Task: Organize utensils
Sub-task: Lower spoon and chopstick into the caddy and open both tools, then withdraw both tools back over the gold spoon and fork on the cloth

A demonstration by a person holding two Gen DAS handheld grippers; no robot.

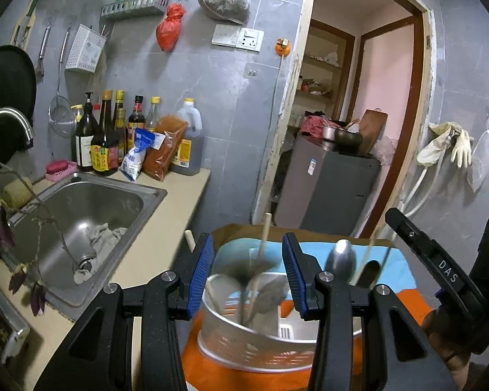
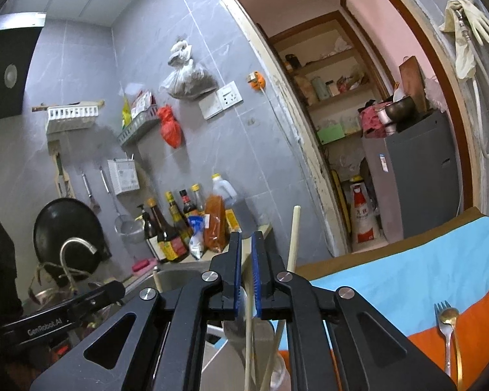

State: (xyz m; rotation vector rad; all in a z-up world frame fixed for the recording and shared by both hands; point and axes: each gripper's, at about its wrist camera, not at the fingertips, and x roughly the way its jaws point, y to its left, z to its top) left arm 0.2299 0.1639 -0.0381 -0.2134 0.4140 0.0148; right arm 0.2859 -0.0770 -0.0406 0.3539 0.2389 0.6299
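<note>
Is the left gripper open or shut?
Open. The left gripper has its blue pads wide apart above the metal utensil holder, gripping nothing.

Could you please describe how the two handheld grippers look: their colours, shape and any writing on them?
Both the left gripper and the right gripper have matte black linkage arms with triangular cut-outs and round silver pivot bolts. Their fingers carry ribbed blue pads. White lettering on the bodies reads "DAS" on the right one and "GenRobot.AI" on the left. No cables are visible.
</note>
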